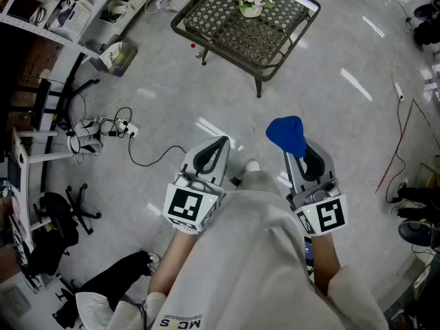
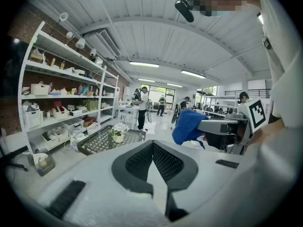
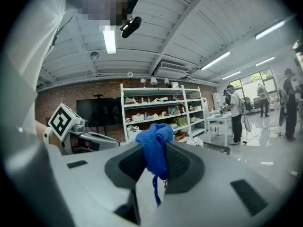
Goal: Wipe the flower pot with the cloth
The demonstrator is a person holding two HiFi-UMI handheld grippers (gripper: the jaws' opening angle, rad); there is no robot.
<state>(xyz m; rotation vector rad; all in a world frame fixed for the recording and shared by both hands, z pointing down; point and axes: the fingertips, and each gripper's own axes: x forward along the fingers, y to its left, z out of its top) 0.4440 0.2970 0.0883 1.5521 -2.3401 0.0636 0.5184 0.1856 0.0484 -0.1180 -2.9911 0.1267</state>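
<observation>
The right gripper pinches a fold of the bunched blue cloth — a hard wipe may tug it free. The left gripper is clenched, empty; the small white flower pot, well ahead of both grippers' fingers, could tip unsteadied.

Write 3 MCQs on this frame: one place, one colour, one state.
1. Where does the flower pot stand?
A. on the metal lattice table
B. on the floor beside the cables
C. on a white shelf

2. What colour is the cloth?
A. red
B. blue
C. white

3. How do the fingers of the left gripper stand?
A. shut, with nothing between them
B. shut on the cloth
C. wide apart

Key:
1 A: the head view shows the pot on the lattice top, far ahead of both grippers.
2 B: it shows bright blue in all three views.
3 A: the left gripper view shows the tips meeting with nothing between them, and the cloth is off to the side.
</observation>
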